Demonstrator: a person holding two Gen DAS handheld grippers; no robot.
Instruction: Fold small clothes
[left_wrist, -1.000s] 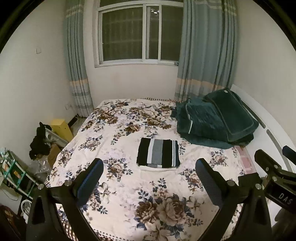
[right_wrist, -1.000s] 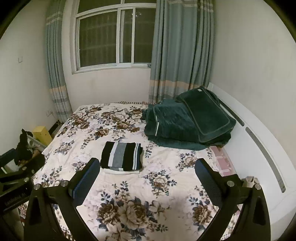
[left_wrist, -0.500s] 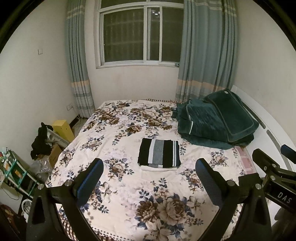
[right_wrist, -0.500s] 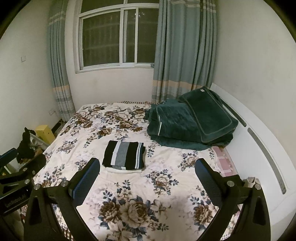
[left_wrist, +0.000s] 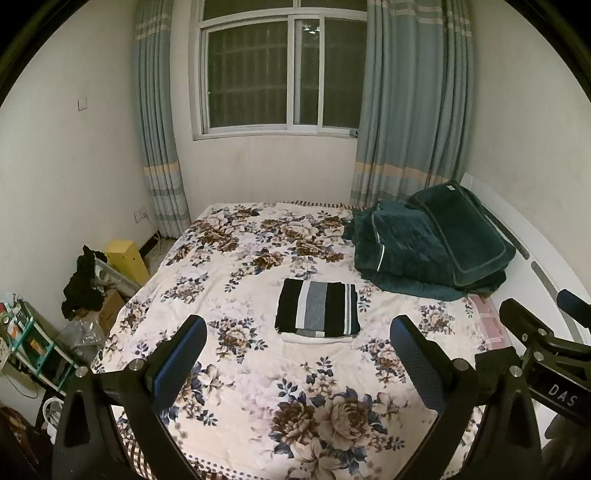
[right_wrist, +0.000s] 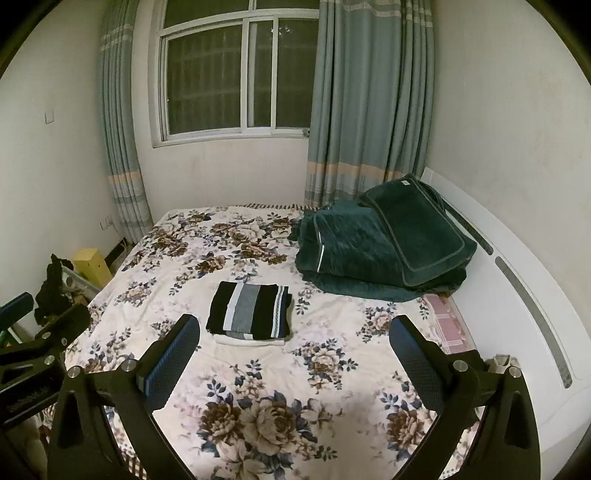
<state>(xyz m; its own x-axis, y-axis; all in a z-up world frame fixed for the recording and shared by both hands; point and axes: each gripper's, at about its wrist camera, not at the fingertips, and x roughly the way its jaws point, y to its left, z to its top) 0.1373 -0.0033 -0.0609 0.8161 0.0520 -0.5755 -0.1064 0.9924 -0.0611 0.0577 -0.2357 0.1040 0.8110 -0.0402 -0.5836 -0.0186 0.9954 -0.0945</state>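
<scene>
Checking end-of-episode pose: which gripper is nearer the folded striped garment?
Roughly equal; left gripper perhaps slightly nearer. The striped garment lies just beyond its fingertips, centred; for the right gripper, it sits ahead and left.

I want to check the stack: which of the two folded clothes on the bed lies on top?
The striped garment, black, white and grey, lies on top; the white garment shows only its near edge beneath.

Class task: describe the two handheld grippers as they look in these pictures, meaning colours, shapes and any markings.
Both the left gripper and the right gripper have black angular frames with silver bolt heads. Each finger carries a flat, textured dark blue pad. In the left wrist view the right gripper's body bears white letters "DAS". No cables or sleeves show.
</scene>
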